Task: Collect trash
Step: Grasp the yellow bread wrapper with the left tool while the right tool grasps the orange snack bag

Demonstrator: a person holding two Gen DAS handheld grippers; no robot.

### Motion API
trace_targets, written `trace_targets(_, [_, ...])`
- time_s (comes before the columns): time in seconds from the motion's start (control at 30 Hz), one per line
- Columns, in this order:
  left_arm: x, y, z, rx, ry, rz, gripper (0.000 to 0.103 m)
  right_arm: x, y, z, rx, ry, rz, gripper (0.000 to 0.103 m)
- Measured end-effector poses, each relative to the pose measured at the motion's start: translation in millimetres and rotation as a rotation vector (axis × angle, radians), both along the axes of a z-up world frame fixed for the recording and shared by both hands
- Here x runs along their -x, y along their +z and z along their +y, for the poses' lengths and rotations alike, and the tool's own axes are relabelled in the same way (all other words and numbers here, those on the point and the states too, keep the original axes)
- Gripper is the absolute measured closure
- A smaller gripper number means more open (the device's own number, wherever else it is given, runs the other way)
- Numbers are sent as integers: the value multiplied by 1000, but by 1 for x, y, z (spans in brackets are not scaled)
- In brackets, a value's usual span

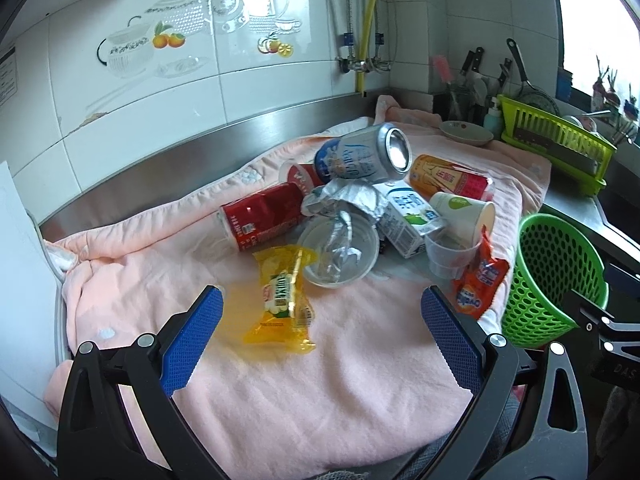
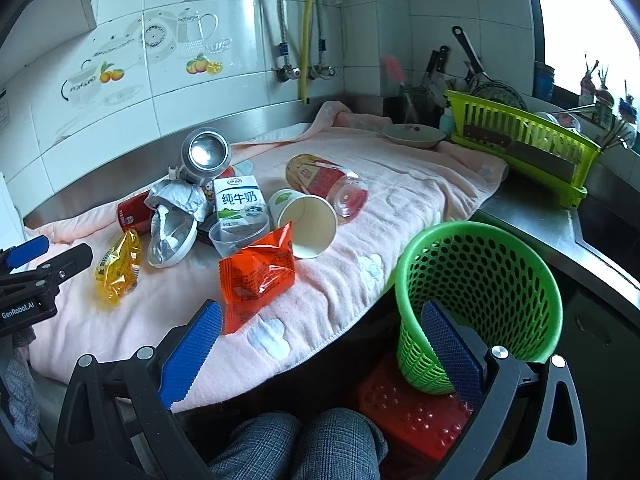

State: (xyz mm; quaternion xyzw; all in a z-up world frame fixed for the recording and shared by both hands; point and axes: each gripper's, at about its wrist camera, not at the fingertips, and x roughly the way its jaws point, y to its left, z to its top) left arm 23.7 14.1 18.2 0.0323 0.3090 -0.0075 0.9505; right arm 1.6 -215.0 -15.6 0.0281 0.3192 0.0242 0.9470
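A pile of trash lies on a pink towel (image 1: 300, 380): a yellow wrapper (image 1: 282, 300), a red can (image 1: 260, 216), a silver-blue can (image 1: 364, 156), a milk carton (image 1: 406, 216), a clear lid with foil (image 1: 340, 252), a paper cup (image 1: 466, 212), an orange wrapper (image 1: 478, 278). My left gripper (image 1: 322, 312) is open and empty, just short of the yellow wrapper. My right gripper (image 2: 322, 330) is open and empty, near the towel's front edge, between the orange wrapper (image 2: 256, 276) and the green mesh basket (image 2: 480, 300). The left gripper shows in the right wrist view (image 2: 36, 256).
The green basket (image 1: 556, 280) stands off the towel's right end. A green dish rack (image 2: 524, 148), a bowl (image 2: 414, 135), knives and utensils stand at the back right. A tiled wall and pipes stand behind. A red stool (image 2: 412, 412) and my knees are below the counter edge.
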Motion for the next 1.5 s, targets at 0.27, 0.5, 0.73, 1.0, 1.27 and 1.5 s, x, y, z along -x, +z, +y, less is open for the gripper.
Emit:
trace_targets(0.27, [-8,-3,34,1,66,12,5,-27,-10,21,-39,80,38,7])
trace_targets(0.5, [-22,-14,50,13,80,59,7,-63,-29,41,-38,101,88,8])
trace_targets(0.73, [-59,-33,52,62,60,157,8,-90,-45,40,-61,84,142,26])
trace_targets(1.0, [-97,-62,48,59,57,281,25,-95,-54,27,-125,84,169,46])
trace_targets(1.27, [-95,-74,47,144,11,320,72,-82,-52,17,-195,91,156,64])
trace_targets(1.5, [-81,-67,42,147,-9,293,80,-70,-47,10,-218,90,133,76])
